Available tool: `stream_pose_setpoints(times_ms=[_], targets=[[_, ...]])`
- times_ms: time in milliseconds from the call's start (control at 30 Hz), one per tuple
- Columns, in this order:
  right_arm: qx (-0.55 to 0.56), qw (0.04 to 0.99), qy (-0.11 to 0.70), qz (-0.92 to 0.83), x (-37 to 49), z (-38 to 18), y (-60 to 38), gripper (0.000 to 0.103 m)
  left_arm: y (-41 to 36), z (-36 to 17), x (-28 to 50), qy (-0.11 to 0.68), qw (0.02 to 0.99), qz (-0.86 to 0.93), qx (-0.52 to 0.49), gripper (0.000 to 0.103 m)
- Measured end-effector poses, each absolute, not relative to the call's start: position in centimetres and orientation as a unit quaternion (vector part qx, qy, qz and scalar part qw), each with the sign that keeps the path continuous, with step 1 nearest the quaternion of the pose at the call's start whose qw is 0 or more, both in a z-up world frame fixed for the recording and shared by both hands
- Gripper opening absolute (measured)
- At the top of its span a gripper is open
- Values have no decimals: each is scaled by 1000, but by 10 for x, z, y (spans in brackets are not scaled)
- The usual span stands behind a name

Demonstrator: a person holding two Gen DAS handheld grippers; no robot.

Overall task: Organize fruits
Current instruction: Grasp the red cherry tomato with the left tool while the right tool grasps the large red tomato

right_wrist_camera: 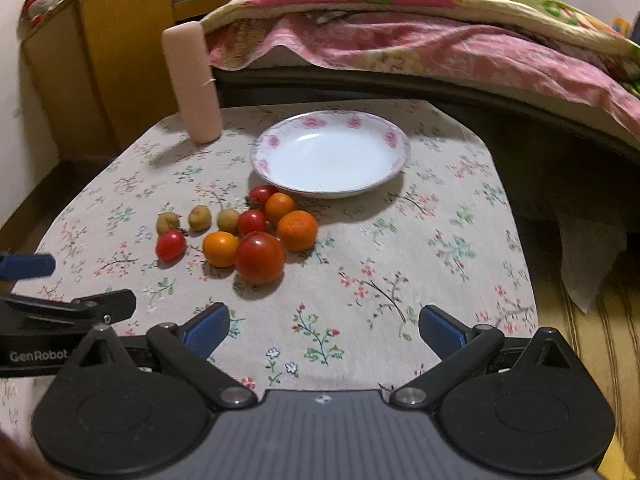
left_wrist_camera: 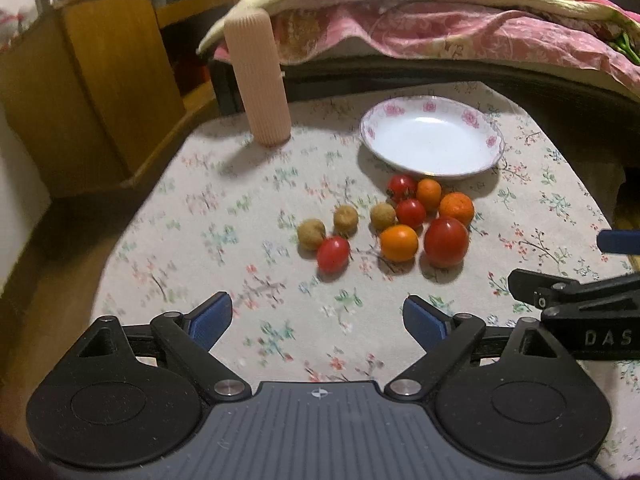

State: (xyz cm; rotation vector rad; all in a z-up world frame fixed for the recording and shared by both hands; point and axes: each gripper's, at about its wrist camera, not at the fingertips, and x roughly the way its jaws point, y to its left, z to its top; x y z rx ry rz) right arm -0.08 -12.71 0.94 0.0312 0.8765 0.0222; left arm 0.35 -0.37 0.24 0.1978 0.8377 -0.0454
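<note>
Right gripper (left_wrist_camera: pixel 600 276) is cut off by the left wrist view's right edge; only one blue pad and part of the black frame are seen. Left gripper (right_wrist_camera: pixel 44 280) is likewise cropped at the right wrist view's left edge. Cabinet (left_wrist_camera: pixel 100 80) shelf contents are too blurred to ID. Table's (right_wrist_camera: pixel 460 208) near edge is hidden by gripper bodies.

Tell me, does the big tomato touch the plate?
Apart. The right wrist view shows the big tomato well short of the plate, with an orange between.
</note>
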Motion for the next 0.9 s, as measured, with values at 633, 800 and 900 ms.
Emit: stream_pose_setpoints(times_ms=[633,800,900], targets=[[-27,847,507,158,89,-27,-100,75,30,-25,69,454,882,-96,84,97],[-10,837,522,166,101,-37,-101,62,22,-29,81,451,880,-118,95,95],[-2,836,524,164,108,-41,-105,55,20,-34,91,459,875,-128,88,92]])
